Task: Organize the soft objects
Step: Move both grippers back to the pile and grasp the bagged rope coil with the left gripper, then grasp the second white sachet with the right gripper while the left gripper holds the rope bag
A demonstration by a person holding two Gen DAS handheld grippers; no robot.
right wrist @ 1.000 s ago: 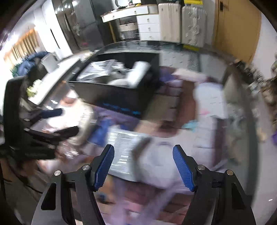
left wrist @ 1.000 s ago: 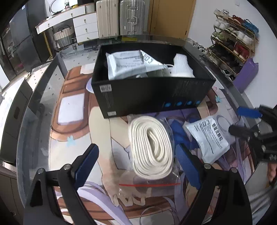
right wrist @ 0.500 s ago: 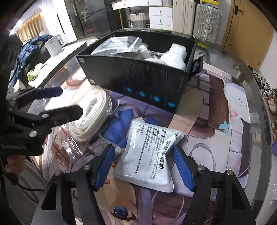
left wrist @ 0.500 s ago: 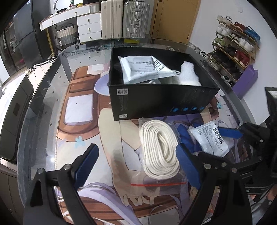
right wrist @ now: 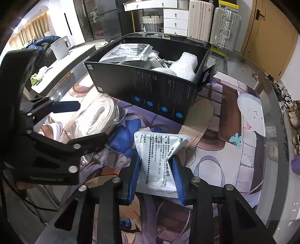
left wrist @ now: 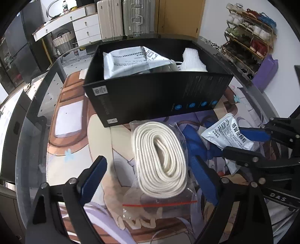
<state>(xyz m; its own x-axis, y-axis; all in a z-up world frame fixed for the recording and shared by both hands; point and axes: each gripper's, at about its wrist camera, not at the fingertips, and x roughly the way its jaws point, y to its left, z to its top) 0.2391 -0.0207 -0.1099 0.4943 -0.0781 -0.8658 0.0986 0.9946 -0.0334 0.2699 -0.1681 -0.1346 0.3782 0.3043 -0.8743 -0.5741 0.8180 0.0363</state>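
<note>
A coil of white rope in a clear zip bag [left wrist: 161, 157] lies on the table in front of a black box [left wrist: 157, 93]. My left gripper [left wrist: 150, 172] is open, its fingers on either side of the bag. My right gripper [right wrist: 156, 174] is shut on a white printed pouch [right wrist: 161, 157], which buckles between the pads; it also shows in the left wrist view [left wrist: 230, 133]. The box [right wrist: 150, 93] holds a grey printed pouch [left wrist: 131, 60] and a white foam roll [left wrist: 193, 60]. The rope bag shows in the right wrist view [right wrist: 97, 118].
The round glass table [left wrist: 37, 116] carries a printed cartoon mat [right wrist: 234, 142]. Suitcases [left wrist: 123, 16] and white drawers stand behind it. A shoe rack [left wrist: 249, 35] and a purple bag stand at the right.
My right gripper has closed on the white pouch, which now bends between the pads. My left gripper has moved closer over the rope bag and stays open.
</note>
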